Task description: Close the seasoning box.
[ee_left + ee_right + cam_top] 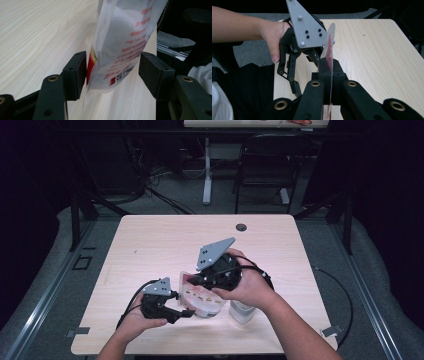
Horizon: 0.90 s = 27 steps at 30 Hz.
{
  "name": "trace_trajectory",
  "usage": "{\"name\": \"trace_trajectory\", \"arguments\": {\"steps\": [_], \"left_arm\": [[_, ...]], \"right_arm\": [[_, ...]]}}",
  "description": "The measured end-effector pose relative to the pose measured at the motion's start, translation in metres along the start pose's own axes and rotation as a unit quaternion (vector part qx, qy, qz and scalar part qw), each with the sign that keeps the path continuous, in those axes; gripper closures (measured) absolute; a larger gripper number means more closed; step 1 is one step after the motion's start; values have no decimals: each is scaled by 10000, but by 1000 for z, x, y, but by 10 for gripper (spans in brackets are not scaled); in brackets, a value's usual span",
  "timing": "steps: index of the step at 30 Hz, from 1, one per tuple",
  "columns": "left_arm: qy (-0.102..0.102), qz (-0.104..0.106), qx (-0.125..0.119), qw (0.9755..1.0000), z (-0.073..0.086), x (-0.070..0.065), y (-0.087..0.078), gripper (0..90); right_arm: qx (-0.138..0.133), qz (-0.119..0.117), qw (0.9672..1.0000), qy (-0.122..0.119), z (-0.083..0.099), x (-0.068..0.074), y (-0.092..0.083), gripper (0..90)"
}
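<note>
A clear plastic bag (200,300) with white contents and red print hangs just over the table's near middle. My right gripper (197,282) is shut on its thin upper edge. In the right gripper view the bag (329,47) stands edge-on, pinched where my right gripper (329,75) has its pads together. My left gripper (186,312) reaches in from the left. In its own view the bag (122,42) sits between the wide-apart jaws of the left gripper (115,67). The left pad (75,72) is right against the bag, and the right pad (155,72) stands clear of it.
The light wooden table (165,240) has a cable hole (241,227) near its far edge. A white object (242,312) sits under my right forearm by the near edge. A black chair (265,165) and a desk leg (207,170) stand beyond the table.
</note>
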<state>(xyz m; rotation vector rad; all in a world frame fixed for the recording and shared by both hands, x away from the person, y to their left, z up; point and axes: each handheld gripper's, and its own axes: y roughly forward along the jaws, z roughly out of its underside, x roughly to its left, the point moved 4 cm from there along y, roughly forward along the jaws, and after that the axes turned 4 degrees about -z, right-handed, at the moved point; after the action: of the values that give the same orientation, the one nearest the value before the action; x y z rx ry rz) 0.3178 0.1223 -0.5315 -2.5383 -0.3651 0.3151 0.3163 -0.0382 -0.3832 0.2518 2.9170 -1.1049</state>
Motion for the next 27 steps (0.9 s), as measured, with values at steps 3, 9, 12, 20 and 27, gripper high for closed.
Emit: {"name": "trace_trajectory", "arguments": {"steps": [3, 9, 12, 20, 27], "left_arm": [[-2, 34, -12, 10000, 2, 1, 3, 394], [49, 83, -70, 9999, 3, -1, 8, 377], [108, 142, -70, 9998, 4, -3, 11, 357], [162, 231, -11, 9996, 5, -6, 17, 356], [72, 372, -106, 9992, 7, -6, 19, 367]], "right_arm": [[28, -6, 10000, -12, 0, 0, 1, 900], [-8, -29, 10000, -3, 0, 1, 1, 900], [-70, -56, 10000, -22, -1, 3, 0, 900], [-41, -87, 9999, -95, -3, 6, 2, 900], [-107, -103, 9998, -98, -3, 6, -1, 900]]}}
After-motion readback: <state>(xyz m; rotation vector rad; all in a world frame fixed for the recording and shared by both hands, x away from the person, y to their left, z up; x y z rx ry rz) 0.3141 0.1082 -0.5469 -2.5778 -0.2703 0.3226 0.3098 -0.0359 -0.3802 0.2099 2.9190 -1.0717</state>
